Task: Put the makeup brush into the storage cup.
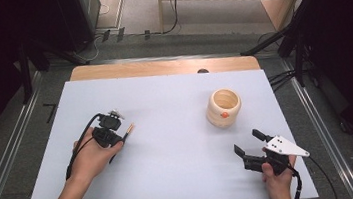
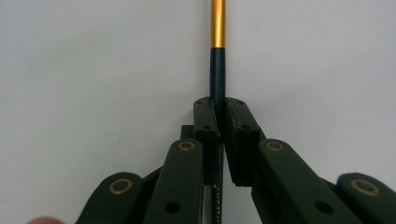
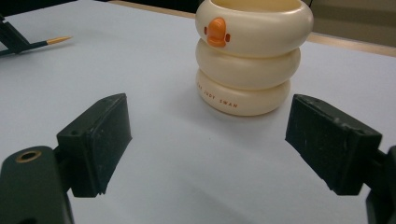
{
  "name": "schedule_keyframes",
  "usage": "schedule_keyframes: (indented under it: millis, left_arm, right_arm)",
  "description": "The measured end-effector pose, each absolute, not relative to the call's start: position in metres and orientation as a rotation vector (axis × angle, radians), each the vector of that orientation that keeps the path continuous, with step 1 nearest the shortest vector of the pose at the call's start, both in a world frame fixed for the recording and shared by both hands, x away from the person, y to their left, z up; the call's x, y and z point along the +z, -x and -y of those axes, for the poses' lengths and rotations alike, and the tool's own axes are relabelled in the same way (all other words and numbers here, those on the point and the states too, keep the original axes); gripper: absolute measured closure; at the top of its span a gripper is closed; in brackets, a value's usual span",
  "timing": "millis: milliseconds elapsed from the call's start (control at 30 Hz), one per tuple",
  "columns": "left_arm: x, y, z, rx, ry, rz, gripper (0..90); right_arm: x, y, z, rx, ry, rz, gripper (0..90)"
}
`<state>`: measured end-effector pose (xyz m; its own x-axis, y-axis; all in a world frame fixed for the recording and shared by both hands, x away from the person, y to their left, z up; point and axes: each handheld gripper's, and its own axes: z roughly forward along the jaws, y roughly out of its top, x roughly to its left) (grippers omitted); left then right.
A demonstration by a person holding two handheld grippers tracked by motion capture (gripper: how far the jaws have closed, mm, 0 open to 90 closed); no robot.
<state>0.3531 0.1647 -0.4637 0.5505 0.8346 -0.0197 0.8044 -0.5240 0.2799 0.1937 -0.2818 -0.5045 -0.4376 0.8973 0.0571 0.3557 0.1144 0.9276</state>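
Over on the left we've got the left gripper (image 1: 120, 134) clamped on a pen (image 2: 217, 70); right gripper (image 1: 251, 145) sits wide apart near the duck-beaked holder (image 3: 252, 56). Looks like the pen isn't in the holder yet.

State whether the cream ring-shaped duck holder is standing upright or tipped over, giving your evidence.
Upright. The cream ring-shaped duck holder rests on its base on the white table, with its open mouth facing up in the high view.
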Motion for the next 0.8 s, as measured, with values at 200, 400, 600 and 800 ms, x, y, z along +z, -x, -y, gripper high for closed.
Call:
schedule_keyframes:
  millis: [200, 400, 600, 800]
  left_arm:
    - [-0.458, -0.349, -0.162, 0.192, -2.467, -1.342, 85.4]
    - [-0.452, -0.345, -0.161, 0.192, -2.393, -1.298, 85.4]
    - [-0.449, -0.341, -0.161, 0.198, -2.342, -1.231, 85.5]
    - [-0.442, -0.335, -0.161, 0.206, -2.260, -1.157, 85.4]
  right_arm:
    - [-0.502, -0.193, 0.278, 1.316, -1.209, -1.860, 14.7]
    - [-0.500, -0.196, 0.278, 1.337, -1.214, -1.852, 14.7]
    - [-0.495, -0.200, 0.279, 1.347, -1.226, -1.840, 14.8]
    - [-0.489, -0.205, 0.273, 1.355, -1.201, -1.867, 14.9]
